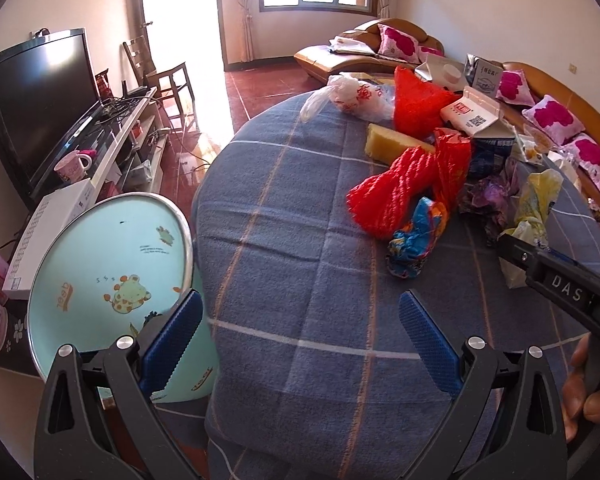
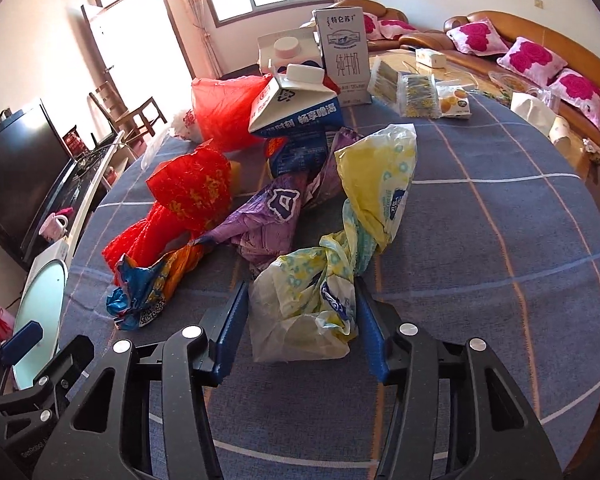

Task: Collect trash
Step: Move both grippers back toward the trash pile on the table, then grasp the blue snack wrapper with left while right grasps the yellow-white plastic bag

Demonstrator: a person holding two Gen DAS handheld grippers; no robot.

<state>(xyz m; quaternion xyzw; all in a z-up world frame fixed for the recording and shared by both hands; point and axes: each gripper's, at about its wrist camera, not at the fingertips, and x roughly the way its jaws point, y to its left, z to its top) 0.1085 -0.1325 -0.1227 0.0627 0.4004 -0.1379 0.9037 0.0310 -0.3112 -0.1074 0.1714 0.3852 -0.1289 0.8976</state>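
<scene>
A heap of trash lies on the round table with the blue plaid cloth (image 2: 480,240): red net bags (image 2: 192,196), a purple wrapper (image 2: 268,220), a blue-orange wrapper (image 2: 148,284), milk cartons (image 2: 296,108) and a yellow-white plastic bag (image 2: 320,280). My right gripper (image 2: 302,312) has its blue pads against both sides of that bag's near end, which rests on the cloth. In the left wrist view my left gripper (image 1: 300,320) hangs open over the table's near edge, with nothing between its fingers. A light green bin (image 1: 112,272) stands just left of it, below the table edge.
A TV (image 1: 40,104) on a low stand, a pink mug (image 1: 72,166) and a white box (image 1: 48,224) are at the left. A wooden chair (image 1: 160,72) stands by the door. Sofas with pink cushions (image 2: 532,56) line the right and far side. A hand (image 1: 584,392) holds the right gripper's handle.
</scene>
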